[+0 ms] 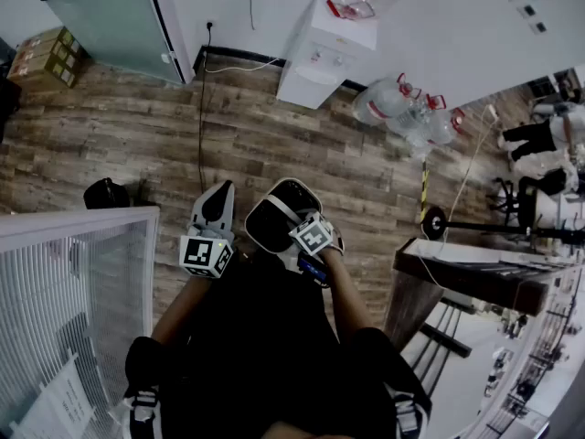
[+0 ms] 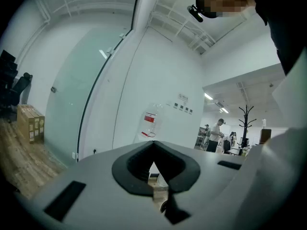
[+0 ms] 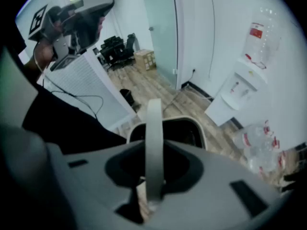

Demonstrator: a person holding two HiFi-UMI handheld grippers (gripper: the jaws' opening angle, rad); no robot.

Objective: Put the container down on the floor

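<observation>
Head view: the right hand-held gripper (image 1: 303, 227) carries the container (image 1: 271, 218) above the wooden floor (image 1: 110, 135), with the left hand-held gripper (image 1: 218, 196) just beside it. Best to lower it straight down and level.

Left gripper view: its jaws are together with nothing between them, so it should stay clear.

Right gripper view: the jaws clamp the handle (image 3: 153, 143) and the container hangs below. Let go only once the base rests flat.

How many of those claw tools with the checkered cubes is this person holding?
2. The left gripper is held level at the left, jaws shut and empty. The right gripper points steeply down, clamped on the white handle of the container. No others show.
</observation>
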